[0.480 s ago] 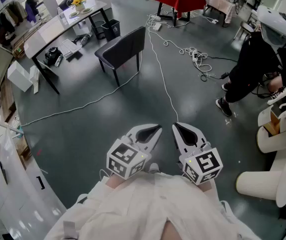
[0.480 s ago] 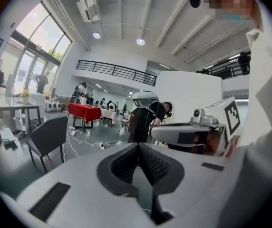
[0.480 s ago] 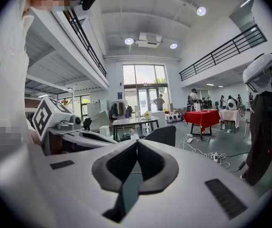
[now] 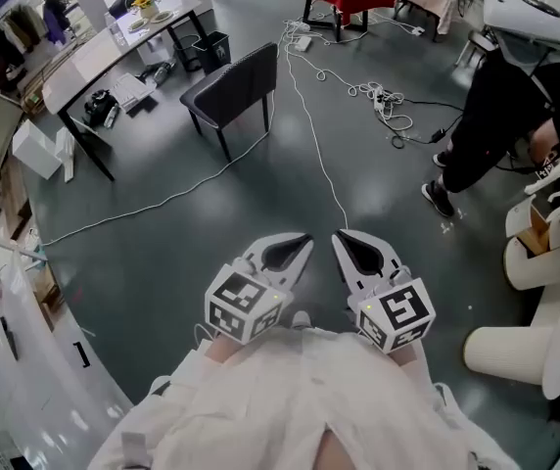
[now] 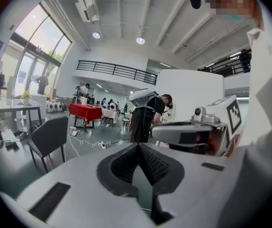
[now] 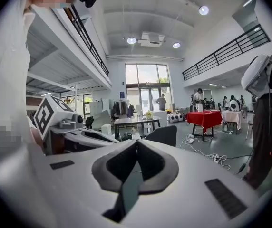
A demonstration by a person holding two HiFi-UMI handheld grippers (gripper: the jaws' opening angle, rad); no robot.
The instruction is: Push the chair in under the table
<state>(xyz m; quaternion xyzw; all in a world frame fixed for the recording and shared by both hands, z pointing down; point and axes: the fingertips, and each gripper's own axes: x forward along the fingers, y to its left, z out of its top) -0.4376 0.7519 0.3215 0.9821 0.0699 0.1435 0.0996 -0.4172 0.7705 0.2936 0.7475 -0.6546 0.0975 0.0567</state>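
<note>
Grippers low in head view, side by side, both pointed toward 12 o'clock. Left gripper (image 4: 297,247) had its jaws pressed together, nothing between the ribbed black pads; right gripper (image 4: 349,245) was the same, jaws closed on nothing. Both had smooth white shells with pointed, beak-like tips, and each carried a cube with black-and-white square markers at the rear. White fabric sleeves (image 4: 300,399) sat just behind them at 6 o'clock.

Chair (image 4: 236,91) stood well apart from the grippers at about 11 o'clock: dark grey, with a flat rectangular back, matte seat and thin straight legs. It was upright, with its back toward the camera. It sat near the table (image 4: 84,71) but not under it (a clear gap of floor lay between them). The table had a long white top with a rounded end and thin dark legs, at 10 o'clock.

Grey floor (image 4: 163,253) looked smooth and slightly glossy. A thin white cable (image 4: 309,130) ran across it from 12 o'clock past the chair. A person in black (image 4: 495,116) was bent over at 2 o'clock.
</note>
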